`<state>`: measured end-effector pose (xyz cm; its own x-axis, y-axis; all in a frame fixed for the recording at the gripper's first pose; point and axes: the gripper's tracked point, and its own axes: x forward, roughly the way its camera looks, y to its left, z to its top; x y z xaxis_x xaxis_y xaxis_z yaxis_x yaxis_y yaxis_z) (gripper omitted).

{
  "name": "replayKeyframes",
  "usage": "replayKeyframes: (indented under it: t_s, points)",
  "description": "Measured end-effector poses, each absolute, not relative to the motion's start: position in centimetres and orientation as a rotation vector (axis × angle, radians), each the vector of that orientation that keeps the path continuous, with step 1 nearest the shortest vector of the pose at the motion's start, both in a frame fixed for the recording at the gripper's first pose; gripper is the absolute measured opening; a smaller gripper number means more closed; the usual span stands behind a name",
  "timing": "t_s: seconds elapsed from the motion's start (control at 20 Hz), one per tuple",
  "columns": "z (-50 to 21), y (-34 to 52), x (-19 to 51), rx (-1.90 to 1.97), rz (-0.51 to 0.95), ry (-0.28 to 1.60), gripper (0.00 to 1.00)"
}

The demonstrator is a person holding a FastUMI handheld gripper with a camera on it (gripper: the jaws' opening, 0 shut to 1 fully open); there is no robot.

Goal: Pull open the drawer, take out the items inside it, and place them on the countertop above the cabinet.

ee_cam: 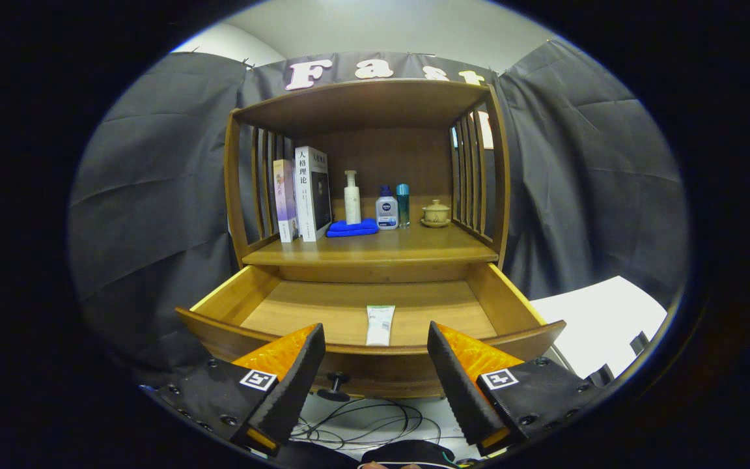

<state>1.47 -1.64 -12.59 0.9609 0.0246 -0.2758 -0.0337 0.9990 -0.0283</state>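
The wooden cabinet's drawer stands pulled out toward me. A white tube lies flat on the drawer's floor near its front wall, just beyond the gap between my fingers. My gripper is open, hovering in front of the drawer's front panel with nothing between its fingers. The drawer's dark knob sits low between the fingers, nearer the left one. Above the drawer is the countertop.
On the countertop stand two books, a white pump bottle, a folded blue cloth, a blue-capped bottle, a teal bottle and a lidded cup. Slatted side walls flank it. Cables lie on the floor below.
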Motion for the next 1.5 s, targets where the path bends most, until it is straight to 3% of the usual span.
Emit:
replayKeyframes:
  t_s: [0.75,1.5]
  points:
    - [-12.0,-1.7,11.9,-0.132,0.148,0.603,0.99]
    - [-21.3,-2.0,17.6,-0.174,0.228,1.011,0.99]
